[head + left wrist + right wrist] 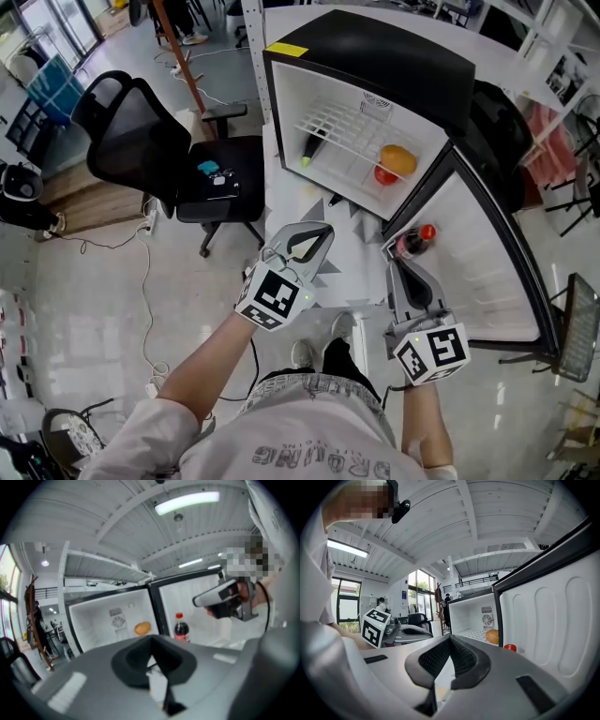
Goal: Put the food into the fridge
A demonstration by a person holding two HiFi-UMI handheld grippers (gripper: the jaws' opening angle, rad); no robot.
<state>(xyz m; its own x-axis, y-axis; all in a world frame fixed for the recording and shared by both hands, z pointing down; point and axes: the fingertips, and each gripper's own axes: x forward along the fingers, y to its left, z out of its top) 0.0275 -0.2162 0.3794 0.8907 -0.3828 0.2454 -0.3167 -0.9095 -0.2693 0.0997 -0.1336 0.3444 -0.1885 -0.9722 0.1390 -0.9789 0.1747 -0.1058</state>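
Inside the open fridge (375,47), an orange-yellow fruit (398,159) is seen on the wire shelf (342,127) towards the hinge side, with a red, rounded item (385,175) touching it just below. A dark, elongated item with a green tip (312,147) stands at the fridge's far side wall. A dark cola bottle (416,240) with a red cap is lodged upright in the fridge door (478,272). Both grippers are held in front of the fridge. The jaws of the left gripper (319,234) are pressed together with nothing between them, and those of the right gripper (396,265), nearer the door, are likewise clenched and empty. The fruit is judged light, firm and smooth-skinned but easily bruised, so it would best be taken gently across its widest part. The bottle is judged heavier, stiff and slippery, and would be gripped more surely at the narrow neck below the cap.
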